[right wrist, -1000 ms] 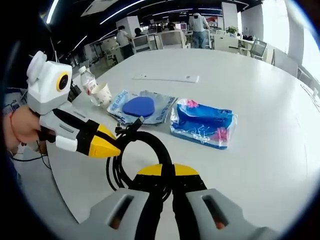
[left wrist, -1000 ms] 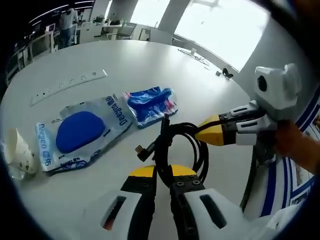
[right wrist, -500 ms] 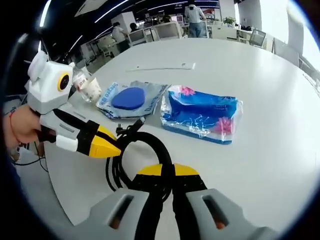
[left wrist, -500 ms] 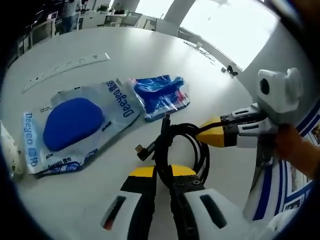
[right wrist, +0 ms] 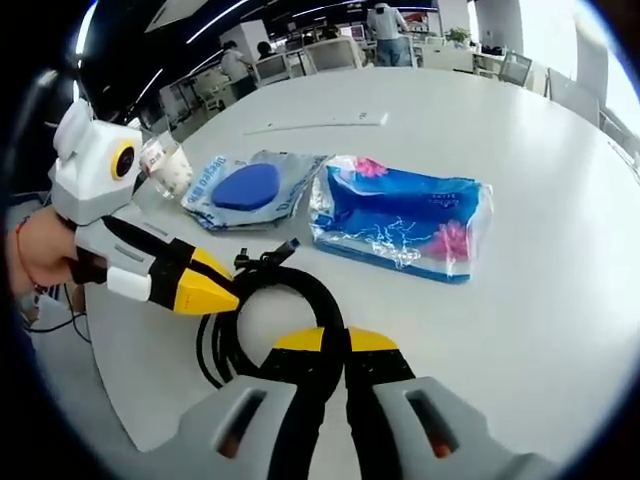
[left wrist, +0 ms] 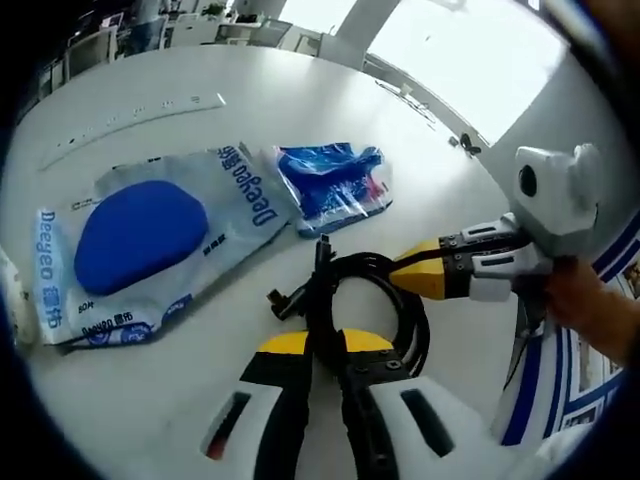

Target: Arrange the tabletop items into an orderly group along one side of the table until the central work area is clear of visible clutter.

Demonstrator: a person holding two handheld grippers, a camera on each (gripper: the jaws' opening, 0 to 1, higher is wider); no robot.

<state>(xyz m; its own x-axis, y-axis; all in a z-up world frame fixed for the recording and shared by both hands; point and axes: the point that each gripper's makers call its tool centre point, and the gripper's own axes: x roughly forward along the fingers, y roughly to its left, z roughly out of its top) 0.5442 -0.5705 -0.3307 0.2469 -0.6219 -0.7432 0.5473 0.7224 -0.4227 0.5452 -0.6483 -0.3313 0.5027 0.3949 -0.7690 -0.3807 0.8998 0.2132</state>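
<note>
A coiled black cable (left wrist: 385, 300) hangs low over the white table (left wrist: 250, 90), held from two sides. My left gripper (left wrist: 325, 340) is shut on the near side of the coil. My right gripper (left wrist: 412, 276) comes in from the right, shut on the coil's far side. In the right gripper view, my right gripper (right wrist: 335, 335) is shut on the cable (right wrist: 290, 285), and the left gripper (right wrist: 225, 295) grips it from the left. Beyond lie a blue tissue pack (left wrist: 335, 180) (right wrist: 410, 215) and a clear bag with a blue pad (left wrist: 135, 235) (right wrist: 245, 185).
A white power strip (left wrist: 130, 115) (right wrist: 320, 123) lies farther back on the table. A crumpled paper cup (right wrist: 172, 175) and a plastic bottle (right wrist: 150, 155) stand near the table's left edge in the right gripper view. People and desks fill the room behind.
Both views have moved down and closer to the tissue pack and the bag. Both grippers keep their hold on the cable, which now sits lower over the table.
</note>
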